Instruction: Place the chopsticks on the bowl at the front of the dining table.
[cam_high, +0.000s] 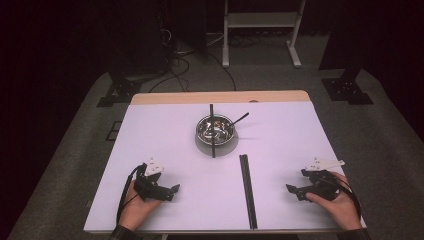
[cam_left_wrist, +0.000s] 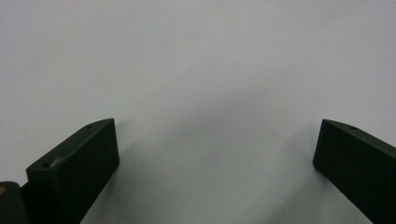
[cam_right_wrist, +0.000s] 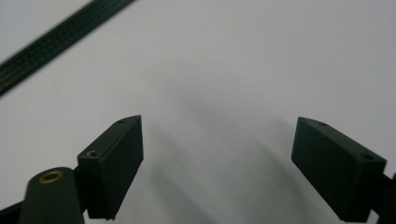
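Both of my hand-held grippers rest low over the white surface (cam_high: 165, 145) with their jaws spread wide and nothing between them. Seen from above, my left hand-held gripper (cam_high: 172, 190) sits near the front left edge, its tips pointing toward the middle; in its own view the two black jaws stand far apart over bare white. My right hand-held gripper (cam_high: 292, 190) sits near the front right edge, tips pointing left, and holds nothing either; in its own view the pads are well separated above the plain top.

Nearest to that right tool lies a long black strip (cam_high: 248, 190), flat on the surface and running from about the centre to the front edge, between my two hands and closer to the right one. The right gripper view shows it as a dark ribbed band (cam_right_wrist: 56, 39) crossing the upper left corner, apart from the jaws.

Farther back, a shiny metal bowl (cam_high: 216, 128) stands on a pale round base. A thin black rod (cam_high: 212, 131) lies across its rim, and a second dark stick (cam_high: 239, 119) leans out at the right. What lies inside is too small to make out.
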